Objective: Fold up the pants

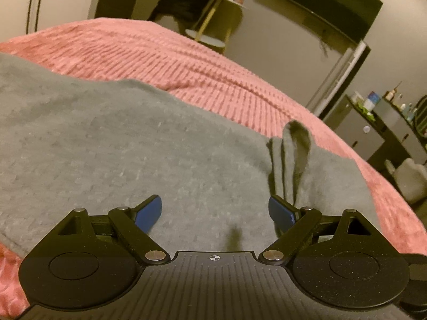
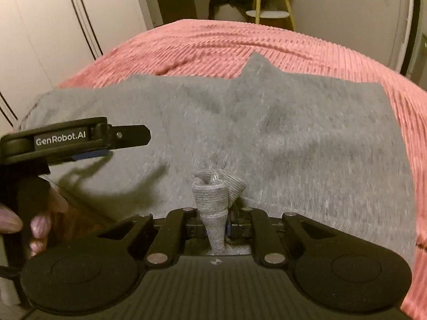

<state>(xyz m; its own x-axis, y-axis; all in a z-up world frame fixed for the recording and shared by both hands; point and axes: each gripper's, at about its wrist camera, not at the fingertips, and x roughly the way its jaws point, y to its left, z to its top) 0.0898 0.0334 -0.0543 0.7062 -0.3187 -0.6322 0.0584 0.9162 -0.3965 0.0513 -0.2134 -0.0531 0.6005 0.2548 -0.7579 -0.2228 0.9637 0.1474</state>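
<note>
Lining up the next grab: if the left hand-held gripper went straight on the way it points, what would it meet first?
Most likely the grey pants: the open left hand-held gripper points down at flat fabric spread on the pink bedspread, with nothing in between. Depth is hard to judge.

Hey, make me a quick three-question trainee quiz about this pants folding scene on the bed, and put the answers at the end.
1. True or false: the right tool is shut on a bunch of the grey pants.
2. Multiple choice: the left tool is A) open and holding nothing, B) clamped on the pants, C) gripping the blanket.
3. Short answer: what colour is the ribbed blanket under the pants?

Key:
1. True; a pinch of grey fabric stands up between its closed jaws.
2. A; its blue pads stand wide apart over the fabric.
3. Pink.
</note>
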